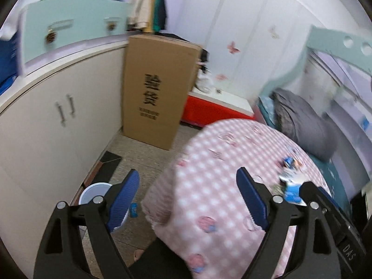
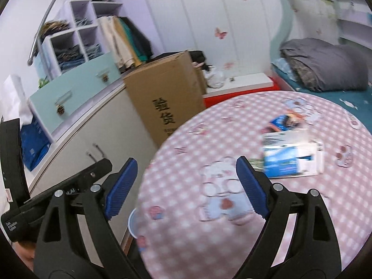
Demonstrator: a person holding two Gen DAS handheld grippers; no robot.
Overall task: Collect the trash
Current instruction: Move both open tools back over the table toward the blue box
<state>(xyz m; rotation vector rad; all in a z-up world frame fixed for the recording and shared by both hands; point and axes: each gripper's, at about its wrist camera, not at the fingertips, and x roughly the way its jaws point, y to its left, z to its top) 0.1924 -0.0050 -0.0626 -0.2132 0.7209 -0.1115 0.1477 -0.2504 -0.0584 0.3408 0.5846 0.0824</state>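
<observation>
A flattened blue-and-white carton (image 2: pixel 293 158) lies on the pink checked blanket (image 2: pixel 209 139), with a blue wrapper (image 2: pixel 284 122) just beyond it. My right gripper (image 2: pixel 186 161) hovers over the blanket, left of the carton, open and with nothing between its blue pads. My left gripper (image 1: pixel 187 174) is open too and holds nothing. It hangs over the blanket's (image 1: pixel 220 153) left edge and the floor. From the left wrist the carton (image 1: pixel 291 189) and wrappers (image 1: pixel 289 162) show blurred at the right. A white round bin (image 1: pixel 93 193) stands on the floor, partly behind the left finger. A small blue wrapper (image 1: pixel 133 210) lies beside it.
A tall cardboard box (image 1: pixel 160 88) stands against the beige cabinet (image 1: pixel 46 127). A red-and-white chest (image 1: pixel 216 109) sits by the wardrobe. A grey folded quilt (image 2: pixel 325 67) lies on the teal bed behind the blanket. A narrow strip of floor (image 1: pixel 139 158) runs between cabinet and blanket.
</observation>
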